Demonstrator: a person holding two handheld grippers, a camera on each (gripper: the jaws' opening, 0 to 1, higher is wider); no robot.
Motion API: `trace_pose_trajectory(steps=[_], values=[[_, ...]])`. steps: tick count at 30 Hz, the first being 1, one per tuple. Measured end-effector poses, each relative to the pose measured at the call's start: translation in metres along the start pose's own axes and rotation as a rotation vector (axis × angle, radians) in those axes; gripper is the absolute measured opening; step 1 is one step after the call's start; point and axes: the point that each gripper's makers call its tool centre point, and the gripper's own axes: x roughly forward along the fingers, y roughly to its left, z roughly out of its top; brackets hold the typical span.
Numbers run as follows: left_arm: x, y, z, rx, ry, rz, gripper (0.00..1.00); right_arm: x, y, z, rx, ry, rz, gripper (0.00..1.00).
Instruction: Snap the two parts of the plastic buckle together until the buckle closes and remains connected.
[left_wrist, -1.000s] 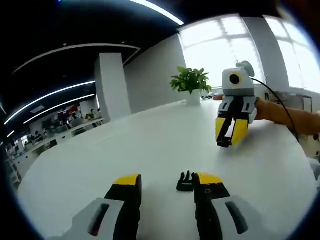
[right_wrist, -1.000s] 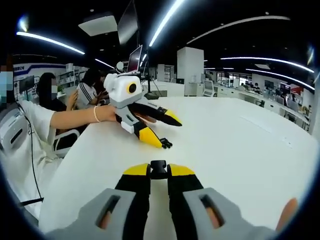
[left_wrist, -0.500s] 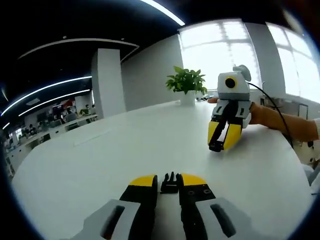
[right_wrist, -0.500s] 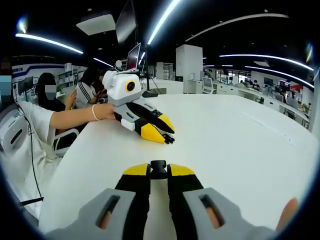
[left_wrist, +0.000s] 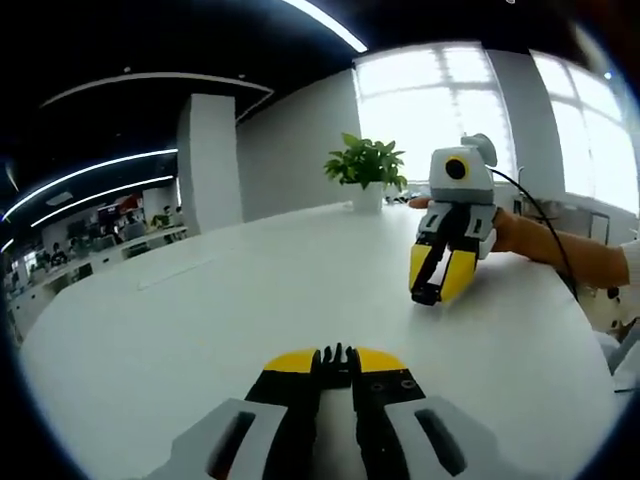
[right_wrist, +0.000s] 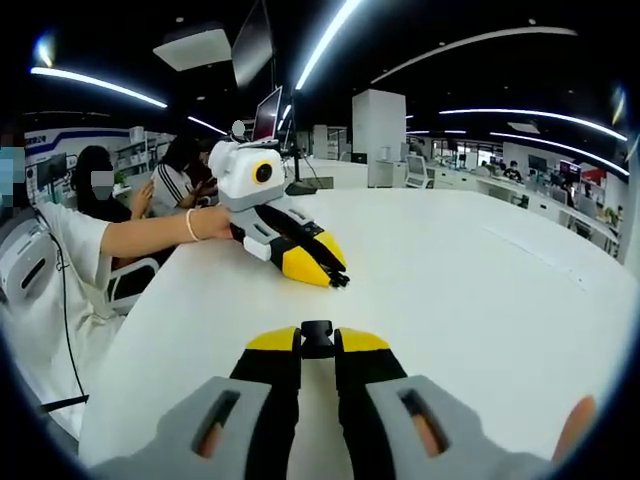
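In the left gripper view, the left tongs (left_wrist: 335, 362) with yellow tips are clamped on the black pronged half of the plastic buckle (left_wrist: 337, 357), whose small prongs stick out forward just past the tips. This half is held low over the wide white bench (left_wrist: 250, 290); I cannot tell if it touches the surface. Further ahead and to the right, the right tongs (left_wrist: 433, 288) point down at the bench, held by a person's hand (left_wrist: 515, 232). A green potted plant (left_wrist: 367, 170) stands at the far edge of the bench, well apart from the work.

In the right gripper view, the right tongs (right_wrist: 317, 343) are clamped on the black socket half of the plastic buckle (right_wrist: 317, 338), a small squarish piece that shows between the yellow tips. The left tongs (right_wrist: 322, 268) lie low over the bench (right_wrist: 480, 300) ahead, with the prongs of their piece (right_wrist: 339, 279) just visible at the tips.

The two halves are apart and not yet facing each other, so the joining is not begun, in my judgement. The risk is a bad alignment: if the prongs meet the socket at an angle, they may jam or one half may twist in the tongs and slip out. Each piece is held only by a small part, so a hard push could rotate it.
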Motion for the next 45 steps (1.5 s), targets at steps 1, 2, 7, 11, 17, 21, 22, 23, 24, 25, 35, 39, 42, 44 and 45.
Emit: trace_pose_trajectory(steps=[1, 2, 7, 11, 17, 21, 22, 23, 24, 25, 35, 39, 42, 44, 45], values=[[-0.001, -0.003, 0.000, -0.015, 0.001, -0.015, 0.11, 0.000, 0.001, 0.000, -0.001, 0.000, 0.002, 0.13], [-0.002, -0.005, 0.000, -0.025, -0.002, -0.027, 0.08, 0.001, 0.002, 0.000, -0.003, 0.000, 0.004, 0.13], [-0.002, -0.014, -0.003, 0.009, 0.006, -0.039, 0.00, 0.004, 0.008, -0.001, -0.010, 0.010, 0.023, 0.13], [-0.003, -0.019, -0.004, 0.056, -0.001, -0.024, 0.00, 0.006, 0.009, -0.004, -0.019, 0.030, 0.023, 0.13], [-0.007, -0.011, 0.010, 0.007, -0.077, -0.005, 0.20, -0.002, 0.005, 0.008, -0.002, -0.040, 0.017, 0.13], [-0.012, 0.005, 0.013, -0.021, -0.095, 0.073, 0.23, -0.003, 0.002, 0.010, 0.008, -0.061, 0.003, 0.13], [-0.013, 0.007, 0.014, -0.032, -0.103, 0.087, 0.24, -0.003, 0.001, 0.010, 0.008, -0.060, 0.001, 0.13], [-0.014, 0.010, 0.014, -0.037, -0.106, 0.100, 0.24, -0.003, 0.001, 0.010, 0.009, -0.059, 0.000, 0.13], [-0.015, 0.013, 0.014, -0.043, -0.109, 0.116, 0.24, -0.003, 0.001, 0.010, 0.009, -0.059, -0.002, 0.13], [-0.016, 0.015, 0.015, -0.050, -0.112, 0.127, 0.24, -0.003, 0.000, 0.010, 0.009, -0.059, -0.003, 0.13], [-0.014, 0.039, 0.008, -0.056, -0.064, 0.228, 0.24, -0.005, -0.003, 0.008, 0.018, -0.056, -0.037, 0.13], [-0.011, 0.040, 0.004, -0.031, -0.034, 0.230, 0.23, -0.004, -0.004, 0.005, 0.025, -0.043, -0.039, 0.13], [-0.005, 0.045, 0.001, 0.003, 0.003, 0.232, 0.23, -0.003, -0.005, 0.001, 0.032, -0.024, -0.044, 0.13], [0.000, 0.048, 0.002, 0.008, 0.007, 0.227, 0.22, -0.003, -0.005, 0.000, 0.034, -0.018, -0.045, 0.13], [0.000, 0.048, 0.003, 0.008, 0.007, 0.224, 0.22, -0.003, -0.006, 0.000, 0.034, -0.016, -0.046, 0.13]])
